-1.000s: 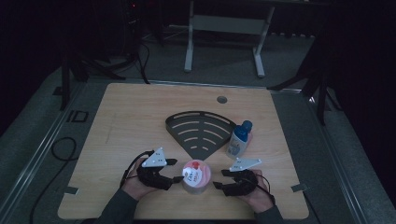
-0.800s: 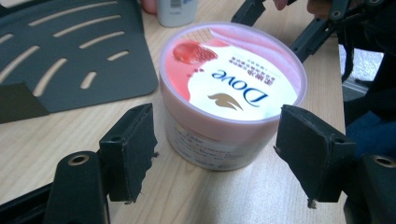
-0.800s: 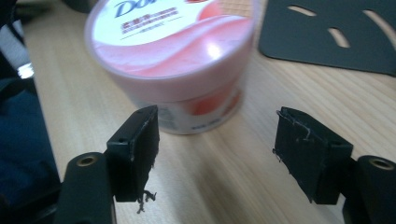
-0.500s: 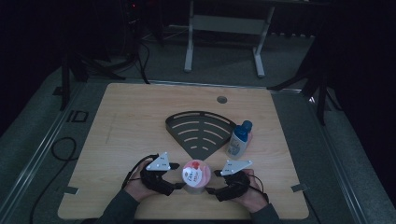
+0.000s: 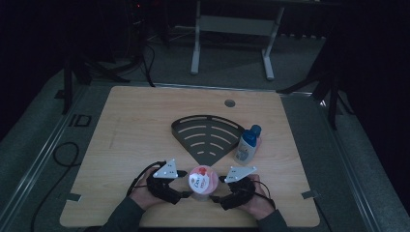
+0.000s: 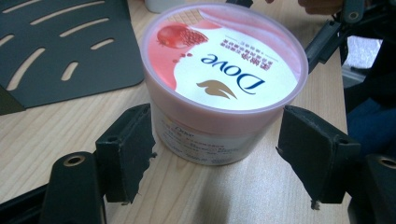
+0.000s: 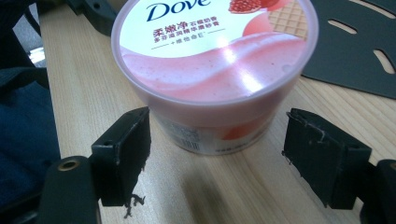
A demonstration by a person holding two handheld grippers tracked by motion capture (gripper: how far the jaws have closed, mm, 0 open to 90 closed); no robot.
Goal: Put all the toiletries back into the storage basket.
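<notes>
A round pink Dove tub (image 5: 202,180) with a white and pink lid stands upright near the table's front edge. My left gripper (image 5: 186,193) comes at it from the left and my right gripper (image 5: 217,197) from the right. In the left gripper view the tub (image 6: 224,70) sits between the jaws of the left gripper (image 6: 217,154), which have just been opening, pads clear of its wall. In the right gripper view the tub (image 7: 215,60) stands between the jaws of the right gripper (image 7: 217,158), also just opened wider, with gaps on both sides.
A black fan-shaped slotted rack (image 5: 208,135) lies behind the tub. A white bottle with a blue cap (image 5: 246,145) stands at the rack's right edge. A cable hole (image 5: 230,103) sits near the table's far edge. The person's forearms rest over the front edge.
The right gripper has shifted a little to the left, closer to the tub. The left gripper and the tub have stayed where they were.
</notes>
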